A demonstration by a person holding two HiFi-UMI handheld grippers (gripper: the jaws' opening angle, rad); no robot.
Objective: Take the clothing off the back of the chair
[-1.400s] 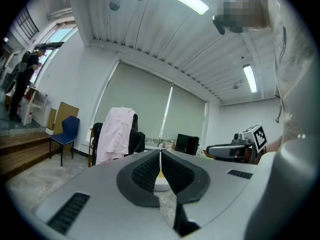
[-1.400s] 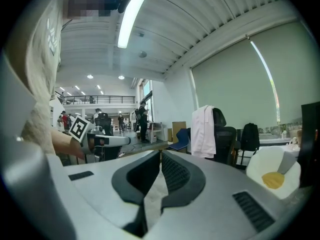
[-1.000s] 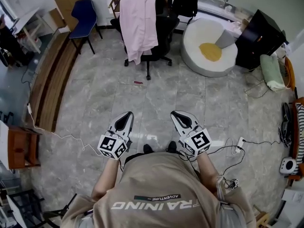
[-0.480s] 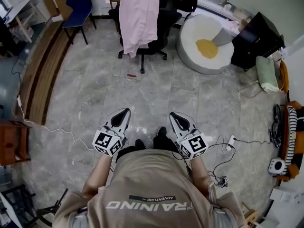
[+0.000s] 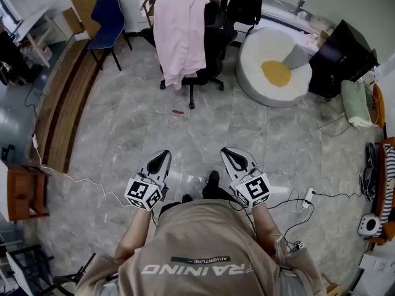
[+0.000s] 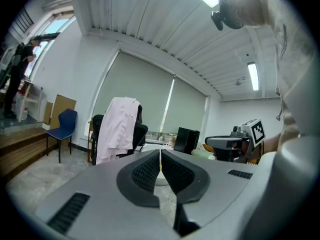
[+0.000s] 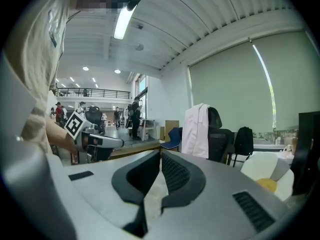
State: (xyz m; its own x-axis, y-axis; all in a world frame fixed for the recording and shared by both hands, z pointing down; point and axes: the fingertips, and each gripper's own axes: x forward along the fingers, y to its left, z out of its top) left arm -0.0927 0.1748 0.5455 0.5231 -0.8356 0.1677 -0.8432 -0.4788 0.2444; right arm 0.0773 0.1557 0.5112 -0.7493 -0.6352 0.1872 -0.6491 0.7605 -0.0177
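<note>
- Hanging over the back of a black office chair (image 5: pixel 213 45) at the far middle of the room is a pale pink shirt (image 5: pixel 179 32). It drapes down the chair's left side and ends short of the floor (image 5: pixel 123 122).
- The left claw (image 5: pixel 162 158) is held low and near, just in front of the person. It points toward the chair and is well apart from it.
- In the left gripper view, the left claw (image 6: pixel 160 156) has its ribbed black pads pressed together with nothing between them. The pink shirt (image 6: pixel 116 129) shows far off beyond the tips.
- The right claw (image 5: pixel 231 155) is level with the left one and just beside it.
- In the right gripper view, the right claw (image 7: pixel 160 159) is likewise pressed together and empty, and the pink shirt (image 7: pixel 196 131) stands far ahead on its right.
- Each gripper carries a marker cube (image 5: pixel 143 194) with black-and-white square patterns, which bear no letters.
- The person's beige T-shirt (image 5: pixel 197 239) is printed "TRAINING" in large white letters. A small dark strip above it reads "ADVENTURE". Both appear upside down in the head view.
- A blue chair (image 5: pixel 110 20) stands far left.
- A white round beanbag (image 5: pixel 259 54) with a yellow patch sits to the right of the office chair.
- A black backpack (image 5: pixel 245 5) is behind the beanbag.
- A small red object (image 5: pixel 178 111) lies on the grey stone floor near the chair's base. I cannot tell what it is.
</note>
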